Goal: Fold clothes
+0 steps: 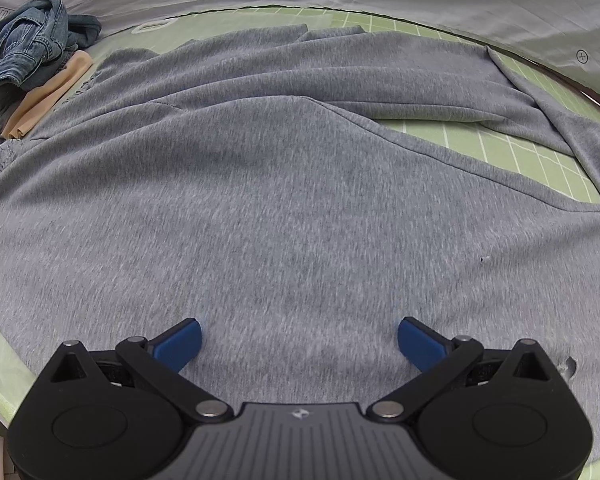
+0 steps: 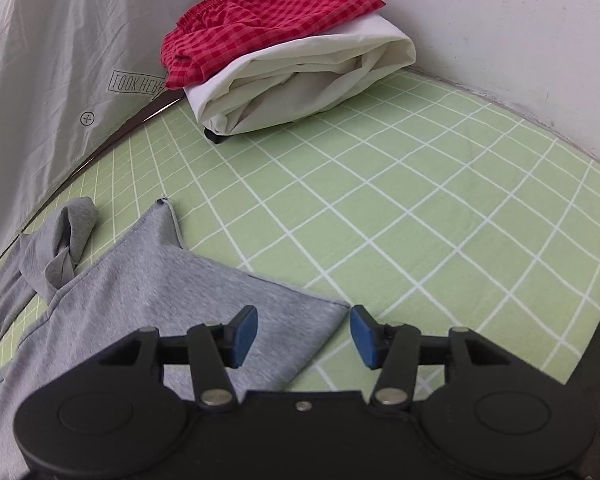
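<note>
A grey knit garment point(image 1: 284, 184) lies spread and rumpled over the green checked sheet point(image 1: 540, 156). My left gripper point(image 1: 299, 340) is open just above the garment's near part, with nothing between its blue pads. In the right wrist view a corner of the same grey garment point(image 2: 204, 296) reaches under my right gripper point(image 2: 304, 334). The right gripper is open, its left pad over the fabric corner and its right pad over the bare sheet point(image 2: 440, 208). A grey strap or sleeve end point(image 2: 72, 240) curls up at the left.
A denim garment point(image 1: 32, 40) and a beige cloth point(image 1: 48, 96) lie at the far left. Red checked shorts point(image 2: 268, 16) sit on a folded white cloth point(image 2: 300, 80) at the back by the white wall. A grey printed sheet point(image 2: 52, 60) hangs along the far side.
</note>
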Action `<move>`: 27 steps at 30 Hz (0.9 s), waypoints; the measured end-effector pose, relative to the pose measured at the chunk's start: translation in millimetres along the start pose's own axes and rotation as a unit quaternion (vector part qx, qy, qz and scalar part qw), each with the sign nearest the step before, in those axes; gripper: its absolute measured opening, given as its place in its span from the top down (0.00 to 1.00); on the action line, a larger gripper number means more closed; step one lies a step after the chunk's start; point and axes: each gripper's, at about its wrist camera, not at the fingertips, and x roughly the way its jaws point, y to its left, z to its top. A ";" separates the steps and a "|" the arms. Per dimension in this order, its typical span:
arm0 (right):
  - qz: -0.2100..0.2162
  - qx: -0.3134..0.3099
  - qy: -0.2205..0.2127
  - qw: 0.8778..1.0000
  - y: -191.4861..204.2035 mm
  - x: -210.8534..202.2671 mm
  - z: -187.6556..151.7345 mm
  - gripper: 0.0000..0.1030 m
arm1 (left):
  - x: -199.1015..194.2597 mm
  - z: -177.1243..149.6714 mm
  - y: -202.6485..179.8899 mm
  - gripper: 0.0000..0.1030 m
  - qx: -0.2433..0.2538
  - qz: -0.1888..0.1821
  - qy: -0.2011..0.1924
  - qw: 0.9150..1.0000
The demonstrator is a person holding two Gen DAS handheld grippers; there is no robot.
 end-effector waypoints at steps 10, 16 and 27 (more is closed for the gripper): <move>-0.098 -0.072 -0.022 0.992 7.9 -10.5 -9.2 1.00 | -3.7 -12.1 1.9 0.00 -0.003 0.001 0.002 1.000; -0.160 -0.067 -0.020 0.985 -28.2 -32.4 -32.1 1.00 | -8.3 -20.5 3.0 0.00 0.005 -0.003 0.003 1.000; -0.177 -0.146 -0.044 0.972 33.3 -32.5 -21.3 0.27 | -11.0 -23.7 13.7 0.00 0.017 -0.012 0.025 0.999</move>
